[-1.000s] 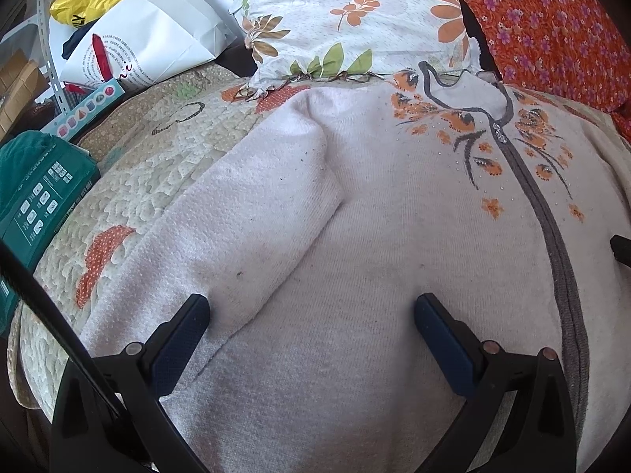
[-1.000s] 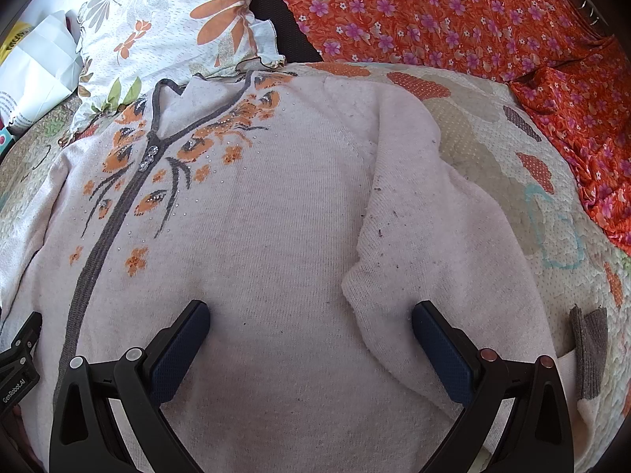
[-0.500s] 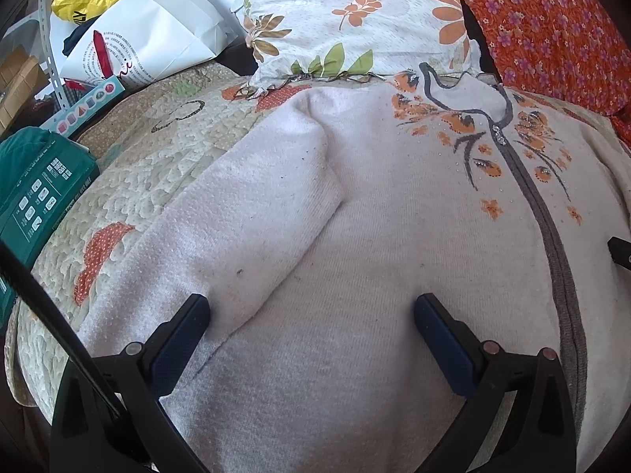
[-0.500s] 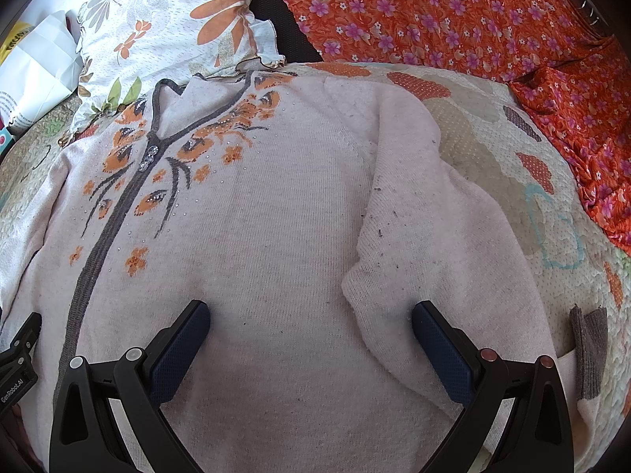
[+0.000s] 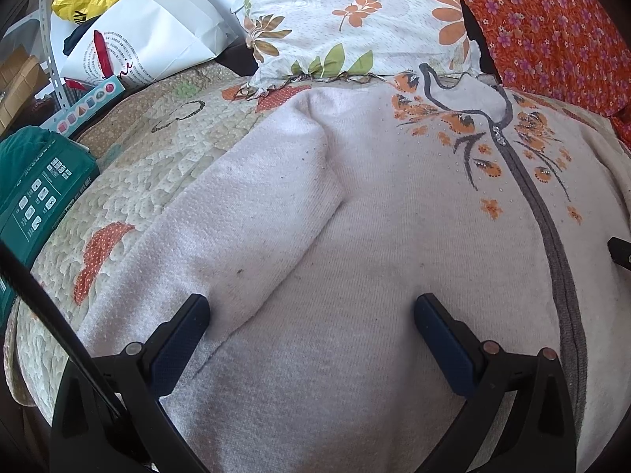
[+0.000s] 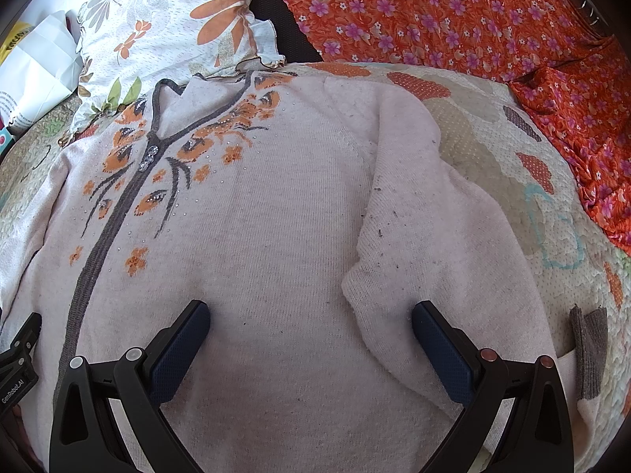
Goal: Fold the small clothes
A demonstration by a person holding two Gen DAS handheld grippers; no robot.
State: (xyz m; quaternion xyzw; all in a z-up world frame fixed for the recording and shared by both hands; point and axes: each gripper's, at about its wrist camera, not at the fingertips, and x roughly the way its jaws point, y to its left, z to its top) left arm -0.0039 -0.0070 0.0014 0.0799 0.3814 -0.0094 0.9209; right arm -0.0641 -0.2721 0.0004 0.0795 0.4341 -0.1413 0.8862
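On the quilted bed cover [image 5: 130,181], lying flat and face up: pale pink cardigan [image 5: 394,236], collar at the far end against the floral pillow [image 5: 347,19], hem running under both tools at the near edge. Long axis running near-to-far, grey placket [image 5: 552,260] marking the centre line.

Hovering over the near left part of the body: left gripper [image 5: 311,315], jaws spread wide, holding nothing. Left sleeve [image 5: 244,228] lying just left of it, angled from the far shoulder down toward the near left, its inner edge passing close under the left finger [image 5: 177,347].

Hovering over the near right part: right gripper [image 6: 311,319], jaws equally wide, nothing between them. Right sleeve [image 6: 453,244] lying under and beyond its right finger [image 6: 441,351], grey cuff [image 6: 589,351] ending at the near right.

Sitting roughly symmetric about the placket, each tool nearest its own sleeve. Judging next step as folding sleeves inward across the body, each side taken by its own tool. Contact with the fabric not clear from these views. Looking like an early stage, no fold made yet.
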